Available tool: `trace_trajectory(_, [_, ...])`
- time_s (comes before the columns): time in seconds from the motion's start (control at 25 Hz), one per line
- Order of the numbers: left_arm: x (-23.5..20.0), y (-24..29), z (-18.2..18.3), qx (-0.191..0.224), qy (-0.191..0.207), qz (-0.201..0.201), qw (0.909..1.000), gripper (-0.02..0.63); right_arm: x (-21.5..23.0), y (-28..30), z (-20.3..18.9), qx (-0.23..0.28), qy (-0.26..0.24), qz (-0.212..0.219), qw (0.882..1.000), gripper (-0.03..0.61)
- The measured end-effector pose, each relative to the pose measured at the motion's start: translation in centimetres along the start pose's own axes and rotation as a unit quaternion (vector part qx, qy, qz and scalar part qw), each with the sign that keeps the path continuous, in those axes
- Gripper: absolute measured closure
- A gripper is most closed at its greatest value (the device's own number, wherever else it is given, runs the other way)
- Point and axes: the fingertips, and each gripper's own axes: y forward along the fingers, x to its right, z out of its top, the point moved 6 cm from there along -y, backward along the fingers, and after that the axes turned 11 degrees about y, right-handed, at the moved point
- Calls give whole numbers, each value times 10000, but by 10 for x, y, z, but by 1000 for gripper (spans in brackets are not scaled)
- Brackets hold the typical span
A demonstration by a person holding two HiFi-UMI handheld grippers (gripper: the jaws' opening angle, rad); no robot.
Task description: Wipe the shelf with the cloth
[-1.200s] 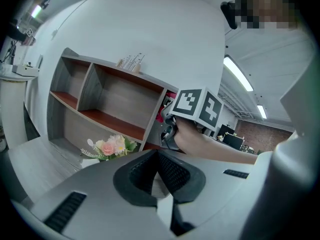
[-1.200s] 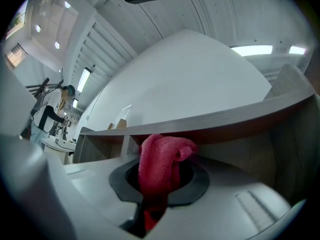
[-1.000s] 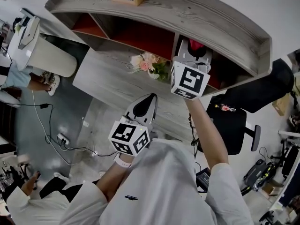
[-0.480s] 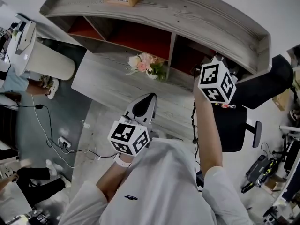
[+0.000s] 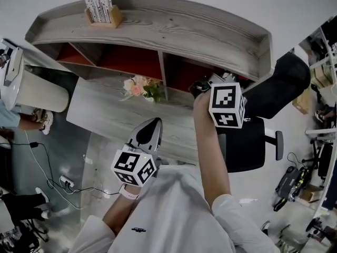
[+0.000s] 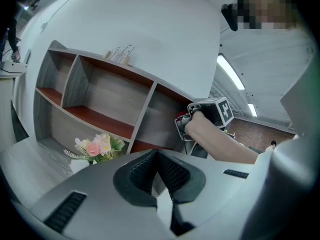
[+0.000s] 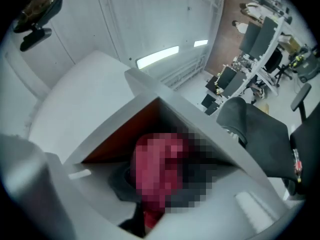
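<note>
Right gripper view: the right tongs (image 7: 152, 194) pinch the red cloth (image 7: 150, 217) inside the shelf's (image 5: 174, 25) right-end compartment. Lower down, the left tongs (image 6: 160, 171) hang pressed together, empty. I'd press the cloth flat and sweep into the corners.

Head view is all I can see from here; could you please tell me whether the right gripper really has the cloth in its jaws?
Observer: Yes. The right gripper view shows a red cloth clamped between the jaws of the right gripper.
Operator: Thank you. Is the left gripper carrying anything?
Observer: No. In its own view the left gripper has its jaws shut together with nothing between them.
Operator: And what is the cloth facing?
Observer: In the right gripper view it points into a compartment of the shelf with an orange-brown inner face.
</note>
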Motion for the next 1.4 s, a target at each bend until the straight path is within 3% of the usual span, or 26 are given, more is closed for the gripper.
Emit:
trace_trajectory(0.2, [-3, -7, 2, 53, -18, 113, 9999, 614, 10, 4, 0, 117, 459, -466, 9978, 520])
trace_trajectory(0.44, [-11, -17, -3, 28, -78, 268, 9996, 614, 20, 5, -3, 127, 590, -740, 9954, 520])
trace_trajectory(0.84, [-19, -29, -7, -27, -80, 401, 9992, 614, 74, -9, -36, -202, 481, -1597, 9858, 520])
trace_trajectory(1.08, [-15, -25, -9, -78, -64, 337, 9994, 614, 106, -15, -53, -544, 658, -2043, 9752, 520])
trace_trajectory(1.4, [-6, -18, -12, -106, -91, 210, 9997, 614, 140, -40, -64, -1150, 988, -2794, 9481, 520])
